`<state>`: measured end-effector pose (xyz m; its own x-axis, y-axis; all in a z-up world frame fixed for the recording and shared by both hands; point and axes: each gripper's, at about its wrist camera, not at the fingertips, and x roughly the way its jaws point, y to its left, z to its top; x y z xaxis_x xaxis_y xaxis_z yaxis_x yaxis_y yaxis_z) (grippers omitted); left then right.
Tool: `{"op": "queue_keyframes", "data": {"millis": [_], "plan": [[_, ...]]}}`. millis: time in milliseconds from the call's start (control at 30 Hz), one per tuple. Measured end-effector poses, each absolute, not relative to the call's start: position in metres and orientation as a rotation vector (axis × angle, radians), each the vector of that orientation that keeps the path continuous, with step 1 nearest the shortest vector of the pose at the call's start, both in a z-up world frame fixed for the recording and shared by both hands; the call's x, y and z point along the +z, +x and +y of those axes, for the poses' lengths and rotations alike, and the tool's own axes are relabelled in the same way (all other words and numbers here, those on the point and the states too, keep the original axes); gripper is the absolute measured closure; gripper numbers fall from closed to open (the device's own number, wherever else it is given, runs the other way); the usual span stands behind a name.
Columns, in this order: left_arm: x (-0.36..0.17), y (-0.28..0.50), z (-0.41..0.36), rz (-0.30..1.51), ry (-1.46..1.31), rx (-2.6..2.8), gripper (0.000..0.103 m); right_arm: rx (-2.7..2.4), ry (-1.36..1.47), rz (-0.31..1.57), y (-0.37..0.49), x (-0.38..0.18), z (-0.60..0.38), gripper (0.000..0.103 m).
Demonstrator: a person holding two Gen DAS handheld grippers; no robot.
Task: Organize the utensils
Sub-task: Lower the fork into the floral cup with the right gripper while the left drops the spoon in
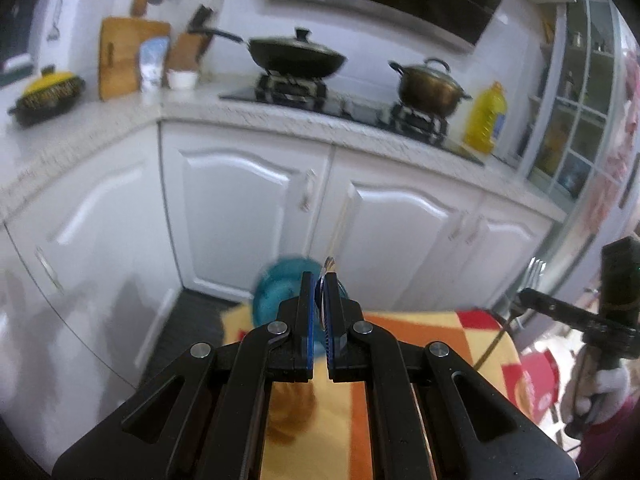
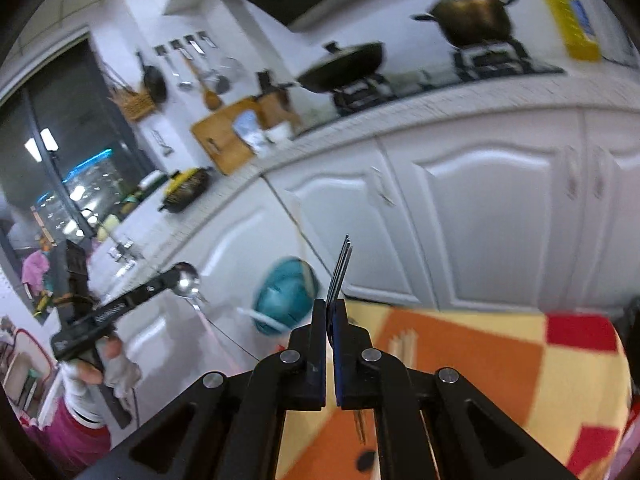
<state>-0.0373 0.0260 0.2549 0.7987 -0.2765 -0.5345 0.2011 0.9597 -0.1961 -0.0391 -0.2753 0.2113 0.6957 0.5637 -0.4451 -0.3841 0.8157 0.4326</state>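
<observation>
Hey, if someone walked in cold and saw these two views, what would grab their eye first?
Probably the two tools raised over the checkered cloth: the left tool shut on a spoon, the right tool shut on a fork. Next, a blurred teal bowl just beyond them at the table's edge. Behind, a black wok and a metal pot sit on the stove.

Even indoor light; glare streaks on cabinet doors (image 1: 240,184) beyond the jaws; motion blur throughout, sharp only at the jaws; fisheye edges curve, corners dark
</observation>
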Motion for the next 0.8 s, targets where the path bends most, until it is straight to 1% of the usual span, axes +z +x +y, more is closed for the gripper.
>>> {"op": "queue_keyframes", "data": {"millis": [167,333,533,800], "plan": [[0.266,-0.009,0.034,0.537,-0.075,-0.176,0.101,0.6,0.28,0.551,-0.003,0.246,-0.234,0.101],[0.261,0.02,0.033,0.49,0.035,-0.084,0.101,0.625,0.285,0.539,0.037,0.256,-0.201,0.101],[0.241,0.05,0.023,0.46,0.161,-0.034,0.1,0.635,0.247,0.547,0.074,0.24,-0.168,0.101],[0.202,0.068,0.003,0.476,0.259,-0.036,0.101,0.621,0.248,0.613,0.102,0.195,-0.151,0.101]]}}
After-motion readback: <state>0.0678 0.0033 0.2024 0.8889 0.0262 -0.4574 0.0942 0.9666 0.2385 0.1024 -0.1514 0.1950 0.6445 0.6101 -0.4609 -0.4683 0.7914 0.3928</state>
